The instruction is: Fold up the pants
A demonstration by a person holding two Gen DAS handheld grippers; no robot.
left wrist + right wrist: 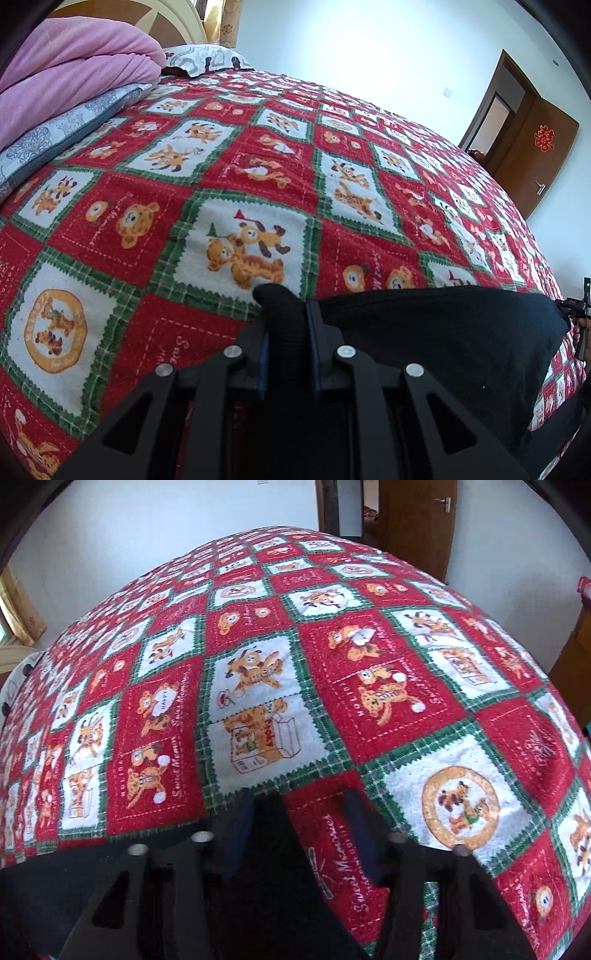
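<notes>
Inspecting the grasp: the left gripper (286, 325) is clenched on a bunched corner of the black pants (436, 332), a nub of cloth poking out beyond the fingertips.
Right gripper (295, 812): fingers stand apart; dark cloth lies against the left finger and bedspread shows through the gap — I judge it released, not pinching.
Pants location: in the left wrist view they hang as a taut black sheet stretching rightward from the held corner, above the near part of the bedspread (229, 177); in the right wrist view dark cloth fills the lower left corner.
Far edge: the other gripper shows small at the right rim of the left wrist view, just beside the far end of the cloth; contact cannot be told.
Handling, as judged: soft, limp, light fabric — it sags where unsupported and holds no shape of its own; not fragile, little risk of slipping once bunched between the pads.
Where to hold: at corners or seamed edges, where the layers are thickest, both ends level.
Surroundings: pink quilt (74, 62) and pillow (203, 59) lie well apart at the bed head.
Risk: one-sided grip lets the free end droop and crease.
</notes>
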